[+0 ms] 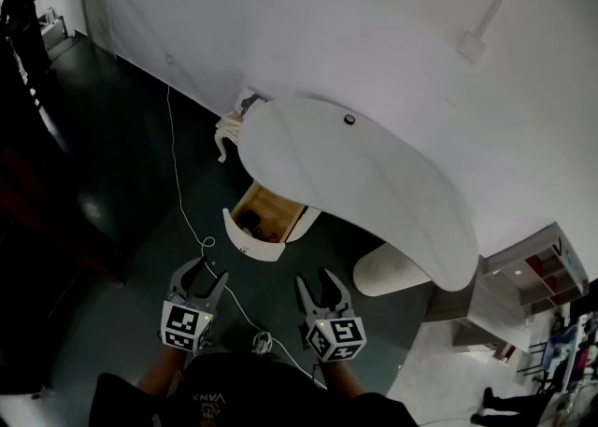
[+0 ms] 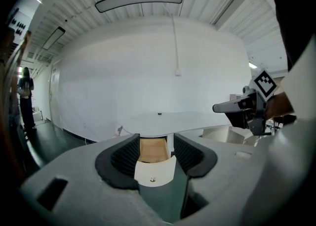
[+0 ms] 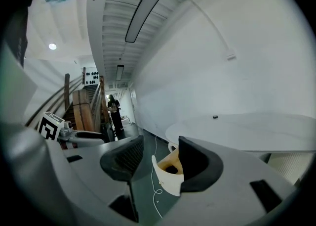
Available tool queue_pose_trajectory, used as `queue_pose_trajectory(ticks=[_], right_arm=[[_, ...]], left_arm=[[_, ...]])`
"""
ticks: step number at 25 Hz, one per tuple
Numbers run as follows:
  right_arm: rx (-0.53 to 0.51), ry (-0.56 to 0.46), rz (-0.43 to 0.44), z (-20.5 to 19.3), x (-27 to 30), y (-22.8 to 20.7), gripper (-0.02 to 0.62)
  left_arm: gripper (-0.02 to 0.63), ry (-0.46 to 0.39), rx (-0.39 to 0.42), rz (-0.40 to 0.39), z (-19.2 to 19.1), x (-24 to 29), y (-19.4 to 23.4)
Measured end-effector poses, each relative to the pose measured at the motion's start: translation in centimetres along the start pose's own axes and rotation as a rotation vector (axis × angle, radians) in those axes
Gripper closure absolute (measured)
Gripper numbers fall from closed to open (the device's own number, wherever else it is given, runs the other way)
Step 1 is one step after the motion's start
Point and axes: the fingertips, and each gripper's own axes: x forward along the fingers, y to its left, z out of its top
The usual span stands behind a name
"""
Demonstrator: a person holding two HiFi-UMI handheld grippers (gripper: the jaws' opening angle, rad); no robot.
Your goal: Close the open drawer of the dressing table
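The left tongs are spread apart. Nothing is between the two dark pads and they touch nothing. In the left gripper view, the gap between the pads looks straight at the drawer, which is a little way off. The right tongs are spread apart too and hold nothing. They are just beside the left tongs, and both point toward the drawer. In the right gripper view the drawer shows in the gap, closer to the right pad, but the pad is not touching it.

The drawer is pulled out from under the left end of the table. It has a curved white front with a small knob and it is light brown wood inside. Something dark lies in it, too small to tell what. The table has a long, rounded white top. One small dark thing sits on the top near the wall.

The floor is dark green. A thin white cable runs across it from the wall, past the drawer, toward the tongs. Far off at the left a person in dark clothes stands. The wall behind the table is plain white. A round white ribbed seat peeks out from under the right part of the table. Further right is a low shelf.
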Motion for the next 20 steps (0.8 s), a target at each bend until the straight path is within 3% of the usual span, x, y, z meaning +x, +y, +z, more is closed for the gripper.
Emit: queue_pose_trajectory(ticks=[8,14,20], right_arm=[[-0.01,0.024,0.085,-0.9,1.2,-2.7,0.385],[-0.006,0.016,0.107,-0.9,3.3,-3.0,0.385],[0.006,0.004,0.073,-0.6,5.7,-3.9,0.385]], left_arm=[[0.399,0.043,0.01,0.071,-2.3,2.5,-1.5],[0.399,0.076,0.017,0.051,-4.5,5.1,-0.7],[0.399,0.127,0.035,0.02,-6.8,9.0,1.4]])
